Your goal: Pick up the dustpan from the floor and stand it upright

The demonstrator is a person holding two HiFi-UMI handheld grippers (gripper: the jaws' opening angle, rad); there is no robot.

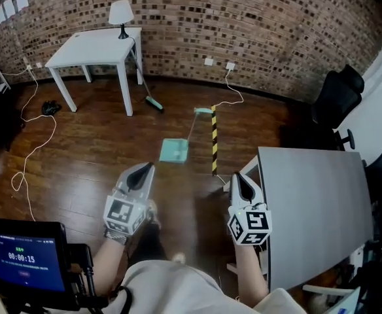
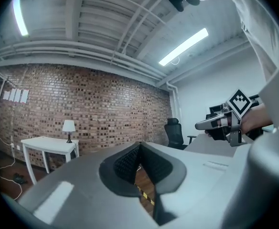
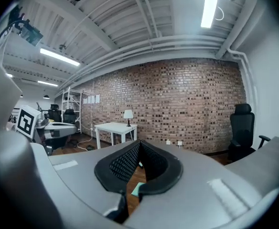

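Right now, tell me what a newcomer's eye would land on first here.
A teal plastic dustpan lies flat on the dark wooden floor, mid-room, beside a yellow-and-black striped bar. Nearer, the left gripper and right gripper point toward it, jaws shut, empty. A white table stands by the brick wall.

Red brick wall (image 1: 243, 18) behind, dark wooden floor (image 1: 99, 149) below. White table (image 1: 96, 51) with a lamp (image 1: 121, 15) near the wall; grey desk (image 1: 315, 208) and black office chair (image 1: 338, 97) at right. Lit by ceiling tube lights (image 2: 183, 46).
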